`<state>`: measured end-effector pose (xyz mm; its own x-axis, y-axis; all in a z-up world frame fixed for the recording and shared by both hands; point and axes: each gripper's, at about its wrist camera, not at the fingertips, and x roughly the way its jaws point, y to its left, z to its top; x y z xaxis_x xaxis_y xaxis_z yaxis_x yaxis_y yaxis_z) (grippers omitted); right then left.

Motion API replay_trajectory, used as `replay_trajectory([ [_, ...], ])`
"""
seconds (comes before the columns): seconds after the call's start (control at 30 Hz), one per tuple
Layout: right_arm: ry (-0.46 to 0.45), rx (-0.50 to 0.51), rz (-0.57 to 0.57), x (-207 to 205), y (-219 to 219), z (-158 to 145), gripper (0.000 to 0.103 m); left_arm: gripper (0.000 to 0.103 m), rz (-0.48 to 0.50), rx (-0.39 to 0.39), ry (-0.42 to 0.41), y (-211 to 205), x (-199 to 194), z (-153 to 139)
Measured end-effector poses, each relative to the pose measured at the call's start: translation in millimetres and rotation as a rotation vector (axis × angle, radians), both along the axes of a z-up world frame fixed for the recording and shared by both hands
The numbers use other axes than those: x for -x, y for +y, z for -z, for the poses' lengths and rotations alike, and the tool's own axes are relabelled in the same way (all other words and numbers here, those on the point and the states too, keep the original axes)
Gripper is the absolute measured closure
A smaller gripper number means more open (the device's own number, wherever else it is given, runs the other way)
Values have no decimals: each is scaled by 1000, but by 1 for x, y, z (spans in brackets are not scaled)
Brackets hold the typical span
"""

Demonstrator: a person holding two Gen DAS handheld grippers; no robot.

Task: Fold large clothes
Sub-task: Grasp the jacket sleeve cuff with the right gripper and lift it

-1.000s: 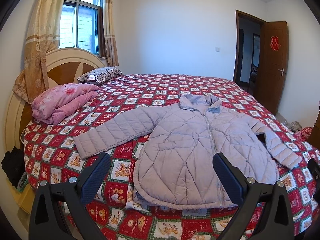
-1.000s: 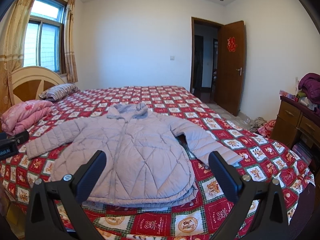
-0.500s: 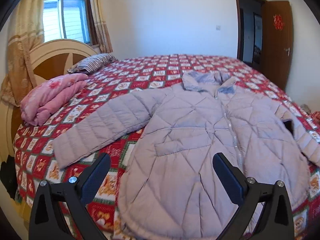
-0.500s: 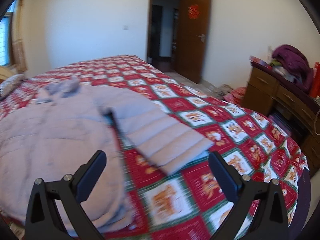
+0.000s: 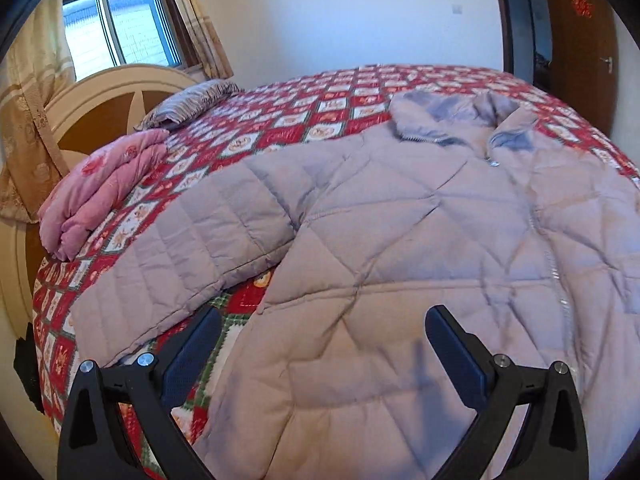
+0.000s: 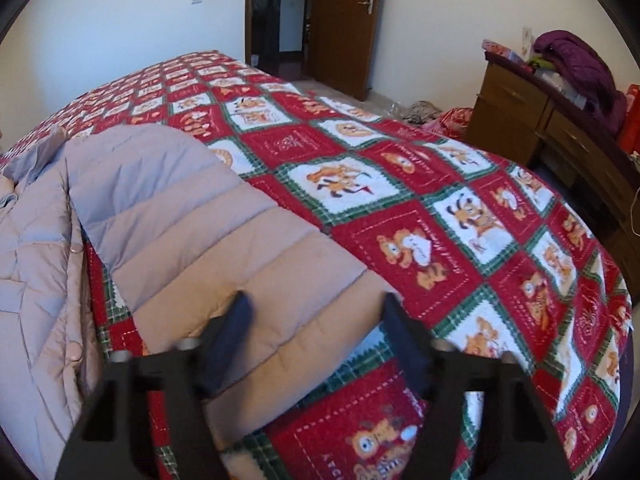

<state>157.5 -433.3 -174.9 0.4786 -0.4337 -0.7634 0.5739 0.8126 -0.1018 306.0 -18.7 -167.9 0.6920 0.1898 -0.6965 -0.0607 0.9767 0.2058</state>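
Note:
A pale lilac quilted jacket point(image 5: 400, 240) lies face up on the bed, zipped, collar at the far side. My left gripper point(image 5: 320, 324) is open, low over the jacket's lower left side, with its left finger over the quilt beside the left sleeve point(image 5: 172, 264). In the right wrist view the jacket's right sleeve point(image 6: 224, 248) stretches toward me. My right gripper point(image 6: 316, 304) is partly closed with its jaws either side of the sleeve's cuff end; they are still apart and I cannot tell if they touch it.
The bed has a red, white and green patchwork quilt point(image 6: 440, 208). A folded pink blanket point(image 5: 100, 184) and a striped pillow point(image 5: 188, 100) lie by the headboard. A wooden dresser point(image 6: 560, 128) with purple clothing stands right of the bed, and a door point(image 6: 344, 20) is open behind.
Both grippers have moved down and in close to the jacket. The right one swung to the right sleeve's cuff and its fingers have narrowed; the left one stays wide open.

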Motion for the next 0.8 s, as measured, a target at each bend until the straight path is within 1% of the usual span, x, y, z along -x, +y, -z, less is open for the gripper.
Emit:
replay_trajectory([
  [0.03, -11, -7, -14, 1, -1, 0, 58, 1, -2, -1, 5, 0, -3, 2],
  [0.1, -21, -15, -36, 1, -4, 2, 89, 1, 0, -4, 9, 1, -7, 5],
  [0.17, -25, -4, -49, 2, -9, 0, 93, 1, 8, -12, 8, 2, -10, 4],
  [0.27, -23, 28, -37, 0, -23, -7, 94, 1, 6, -20, -6, 8, -14, -3],
  [0.33, -36, 60, -17, -3, -33, -20, 94, 1, -3, -19, -18, 15, -21, -10],
  [0.4, -59, 111, -6, -11, -40, -39, 95, 1, -21, -26, -34, 23, -27, -18],
  [0.5, -98, 165, -17, -27, -38, -68, 95, 1, -54, -31, -46, 36, -41, -29],
  [0.57, -131, 204, -41, -41, -29, -90, 95, 1, -79, -29, -46, 43, -52, -33],
  [0.6, -149, 230, -64, -51, -19, -102, 95, 1, -86, -24, -46, 46, -55, -34],
  [0.67, -173, 254, -118, -68, 4, -116, 95, 1, -95, -8, -43, 49, -61, -36],
  [0.8, -203, 292, -239, -99, 60, -130, 96, 1, -98, 12, -41, 47, -69, -35],
])
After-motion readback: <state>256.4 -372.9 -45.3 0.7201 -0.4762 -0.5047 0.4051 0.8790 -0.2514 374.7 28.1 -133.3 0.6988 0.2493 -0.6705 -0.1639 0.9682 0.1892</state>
